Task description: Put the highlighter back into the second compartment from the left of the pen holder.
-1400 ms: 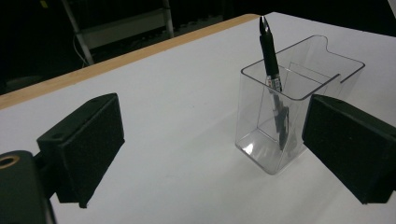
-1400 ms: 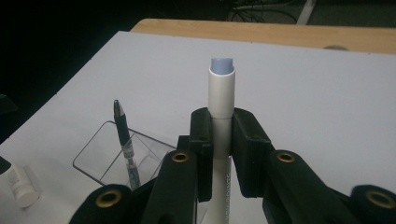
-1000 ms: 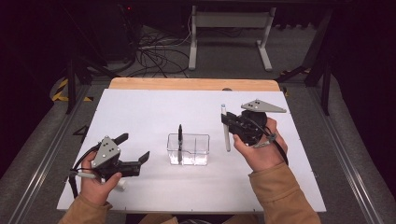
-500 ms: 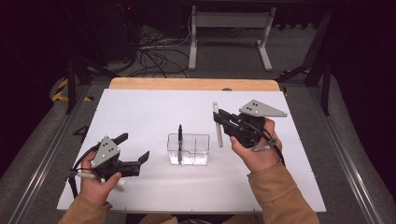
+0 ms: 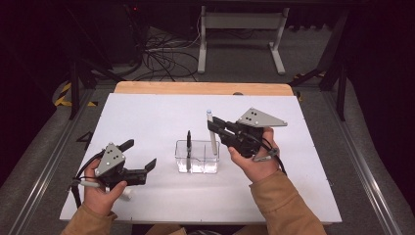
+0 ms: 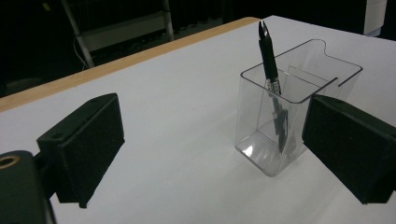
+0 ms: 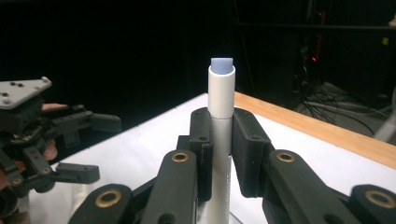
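A clear plastic holder (image 5: 197, 156) (image 6: 280, 121) stands in the middle of the white table, with a black pen (image 5: 189, 145) (image 6: 271, 70) upright in its left part. My right gripper (image 5: 212, 126) (image 7: 220, 140) is shut on a white marker (image 5: 212, 131) (image 7: 220, 121) with a pale blue tip, held upright over the holder's right side. My left gripper (image 5: 140, 155) (image 6: 210, 144) rests open at the table's front left, its pads (image 6: 88, 140) wide apart and facing the holder, with nothing between them.
The white table top (image 5: 161, 117) has a wooden strip (image 5: 200, 88) along its far edge. Behind it lie cables (image 5: 161, 58) and a metal stand (image 5: 240, 34) on the floor. Metal rails (image 5: 44, 156) run along both sides.
My right gripper has carried the white marker leftward, from right of the holder to above its right side. The left gripper has stayed still.
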`<move>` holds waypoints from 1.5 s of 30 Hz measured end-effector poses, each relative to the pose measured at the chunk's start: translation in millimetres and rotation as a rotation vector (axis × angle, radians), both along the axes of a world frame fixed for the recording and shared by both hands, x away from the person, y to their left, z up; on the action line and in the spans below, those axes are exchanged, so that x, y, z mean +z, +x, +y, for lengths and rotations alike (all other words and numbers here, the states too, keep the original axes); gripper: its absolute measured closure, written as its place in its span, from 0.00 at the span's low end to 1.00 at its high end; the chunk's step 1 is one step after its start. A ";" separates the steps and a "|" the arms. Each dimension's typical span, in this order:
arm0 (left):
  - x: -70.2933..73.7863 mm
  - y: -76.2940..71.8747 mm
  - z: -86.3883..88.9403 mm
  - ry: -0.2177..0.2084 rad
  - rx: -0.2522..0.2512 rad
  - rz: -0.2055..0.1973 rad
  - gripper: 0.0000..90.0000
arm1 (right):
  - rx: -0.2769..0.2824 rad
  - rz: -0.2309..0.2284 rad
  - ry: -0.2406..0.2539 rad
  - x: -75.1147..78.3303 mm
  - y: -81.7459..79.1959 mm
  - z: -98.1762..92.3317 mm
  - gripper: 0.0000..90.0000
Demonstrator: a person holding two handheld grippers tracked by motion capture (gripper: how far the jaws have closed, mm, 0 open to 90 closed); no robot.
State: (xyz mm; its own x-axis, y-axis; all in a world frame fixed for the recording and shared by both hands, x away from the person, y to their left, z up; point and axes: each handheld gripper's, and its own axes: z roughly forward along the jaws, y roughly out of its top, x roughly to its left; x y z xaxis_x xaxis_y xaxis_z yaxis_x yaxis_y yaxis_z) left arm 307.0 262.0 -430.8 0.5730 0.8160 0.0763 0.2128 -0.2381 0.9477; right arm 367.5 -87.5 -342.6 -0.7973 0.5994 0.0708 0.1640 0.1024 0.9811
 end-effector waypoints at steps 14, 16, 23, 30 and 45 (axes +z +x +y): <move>0.0 0.0 0.5 0.002 0.001 0.001 0.07 | 0.059 0.009 0.072 -17.8 10.4 15.3 0.88; -0.1 0.0 0.5 0.002 0.002 0.001 0.07 | 0.063 0.015 0.073 -20.7 11.1 17.5 0.88; 0.2 -0.1 0.8 0.005 0.001 0.001 0.07 | 0.066 0.023 0.092 -29.2 14.2 23.2 0.88; 0.7 -0.4 1.3 0.008 0.004 -0.001 0.07 | 0.063 0.024 0.073 -35.2 15.4 29.6 0.88; 0.8 -0.5 1.2 0.007 0.000 0.016 0.08 | 0.046 0.020 0.011 -43.2 17.6 32.0 0.88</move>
State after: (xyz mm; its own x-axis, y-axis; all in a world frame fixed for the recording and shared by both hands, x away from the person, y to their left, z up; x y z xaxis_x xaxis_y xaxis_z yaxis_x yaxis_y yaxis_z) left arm 306.5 263.2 -430.0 0.5743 0.8154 0.0726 0.2277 -0.2443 0.9426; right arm 385.1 -55.5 -385.8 -0.8225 0.5612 0.0927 0.1785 0.1000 0.9788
